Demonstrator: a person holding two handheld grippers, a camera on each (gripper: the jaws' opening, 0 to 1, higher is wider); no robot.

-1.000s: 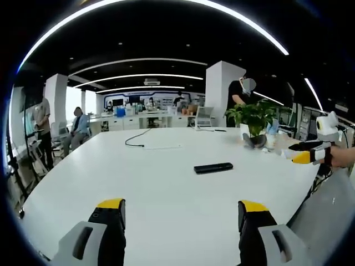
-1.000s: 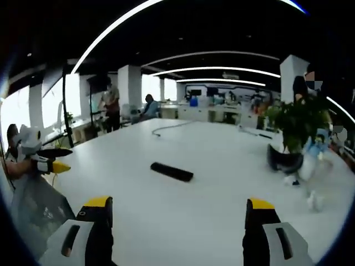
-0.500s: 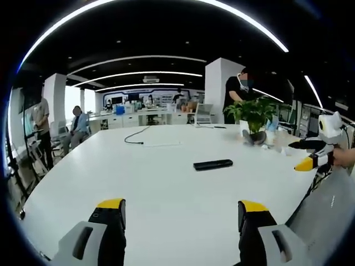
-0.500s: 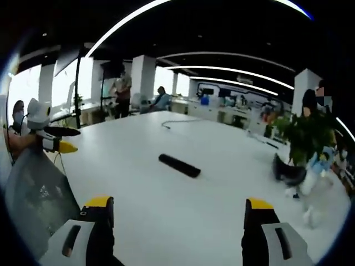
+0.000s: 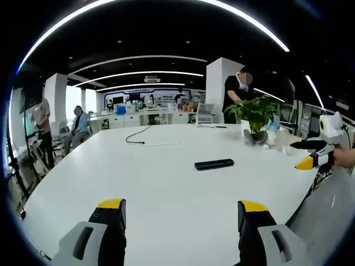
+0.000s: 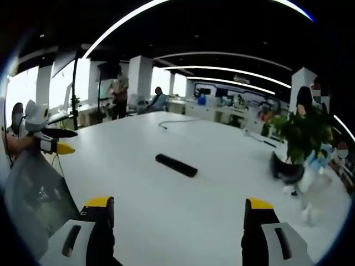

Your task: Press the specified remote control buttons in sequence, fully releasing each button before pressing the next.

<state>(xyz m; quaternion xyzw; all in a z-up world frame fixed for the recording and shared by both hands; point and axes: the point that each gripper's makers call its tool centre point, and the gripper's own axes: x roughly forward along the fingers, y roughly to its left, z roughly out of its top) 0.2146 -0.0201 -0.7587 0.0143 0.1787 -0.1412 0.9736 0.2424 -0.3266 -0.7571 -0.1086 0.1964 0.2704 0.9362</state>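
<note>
Lying untouched mid-table [image 5: 83, 183], black remote [image 5: 214, 164], both tools [image 5: 183, 213] [image 6: 176, 210] spread wide apart.

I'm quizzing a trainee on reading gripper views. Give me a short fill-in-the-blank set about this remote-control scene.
1. The black remote control lies on the white ____.
2. Both the left gripper and the right gripper stand ____, holding nothing.
3. Each gripper's jaw tips are coloured ____.
4. Beyond the remote, near the table's far edge, stands a potted ____.

Missing words: table; open; yellow; plant
</note>
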